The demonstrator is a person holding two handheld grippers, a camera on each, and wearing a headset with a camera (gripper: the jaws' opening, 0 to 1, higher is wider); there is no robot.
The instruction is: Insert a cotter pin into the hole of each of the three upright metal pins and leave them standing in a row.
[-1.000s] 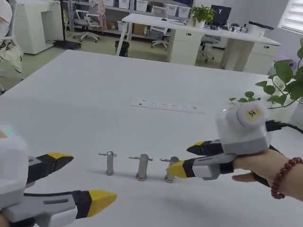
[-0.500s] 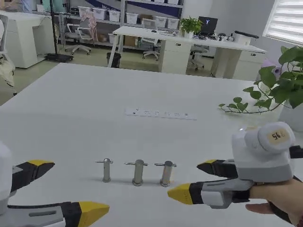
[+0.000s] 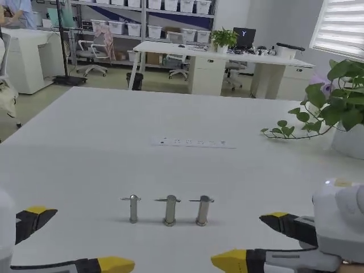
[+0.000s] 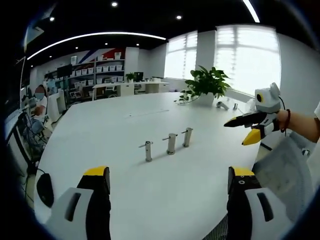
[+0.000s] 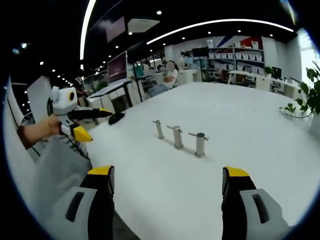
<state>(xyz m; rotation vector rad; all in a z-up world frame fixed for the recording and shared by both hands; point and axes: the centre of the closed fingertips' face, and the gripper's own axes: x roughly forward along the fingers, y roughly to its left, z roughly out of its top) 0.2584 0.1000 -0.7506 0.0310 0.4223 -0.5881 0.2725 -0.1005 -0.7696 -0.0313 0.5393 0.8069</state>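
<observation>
Now that I've pulled the right gripper [image 3: 240, 239] back from the row, it and the left gripper [image 3: 92, 238] both gape empty near me. The three metal pins [image 3: 169, 210] stand in a line on the table [image 3: 239, 114], each with a cotter pin [image 3: 169, 199] across its top, so I judge the task done. The holes are too small to make out, and the head view crops both grippers.

Ahead of both sets of jaws I see three pins [image 3: 169, 210] in grey metal with a soft sheen — on a smooth, matt white table [image 3: 170, 114]. My left gripper [image 3: 88, 239] and right gripper [image 3: 242, 239] look plastic — matt.
</observation>
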